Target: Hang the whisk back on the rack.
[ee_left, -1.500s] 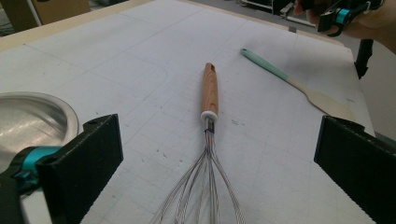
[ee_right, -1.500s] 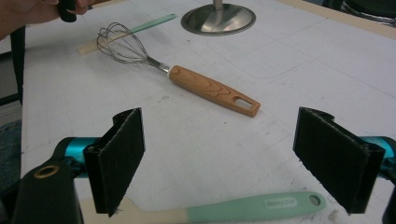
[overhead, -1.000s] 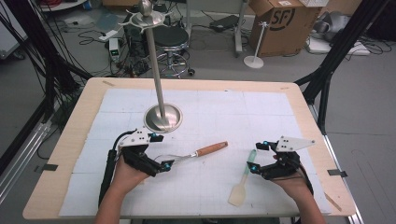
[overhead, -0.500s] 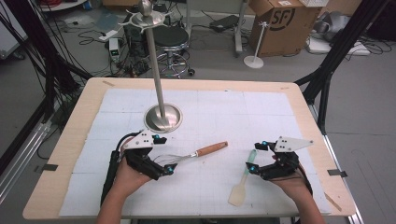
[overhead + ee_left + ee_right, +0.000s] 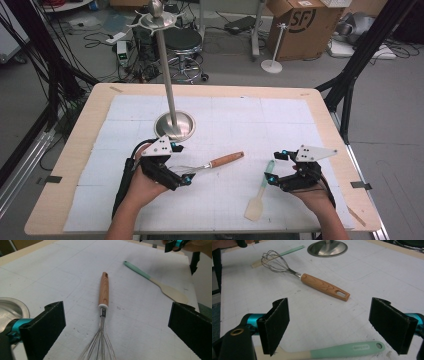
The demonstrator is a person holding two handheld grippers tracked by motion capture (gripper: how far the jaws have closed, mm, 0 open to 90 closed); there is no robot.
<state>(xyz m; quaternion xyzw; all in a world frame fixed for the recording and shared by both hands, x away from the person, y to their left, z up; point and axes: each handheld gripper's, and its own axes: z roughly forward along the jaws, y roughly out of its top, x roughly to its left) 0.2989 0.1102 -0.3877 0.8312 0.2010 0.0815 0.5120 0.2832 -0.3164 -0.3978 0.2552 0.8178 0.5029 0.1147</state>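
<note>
Surface [image 5: 320,107]: wooden top under a white gridded mat. Steel stand [image 5: 174,125] rises from a round base on the mat; taken as landmark.

Whisk [image 5: 212,164]: lies flat on the mat just in front of the stand base, toward the person. Wooden handle points away from the base to the right gripper's side; wire head toward the left gripper.

Left gripper [image 5: 186,178]: low over the mat, in front of the stand base. Fingers [image 5: 43,327] wide apart, empty. In the left gripper view the whisk's wires run up between them, touching neither.

Spatula [image 5: 261,191]: mint handle, cream blade, flat on the mat, well to the right of the stand, beyond the whisk handle.

Right gripper [image 5: 270,178]: farthest from the stand, just beside the spatula handle. Fingers [image 5: 274,323] wide apart, holding nothing; in the right gripper view the spatula handle lies crosswise below them, contact not clear.
</note>
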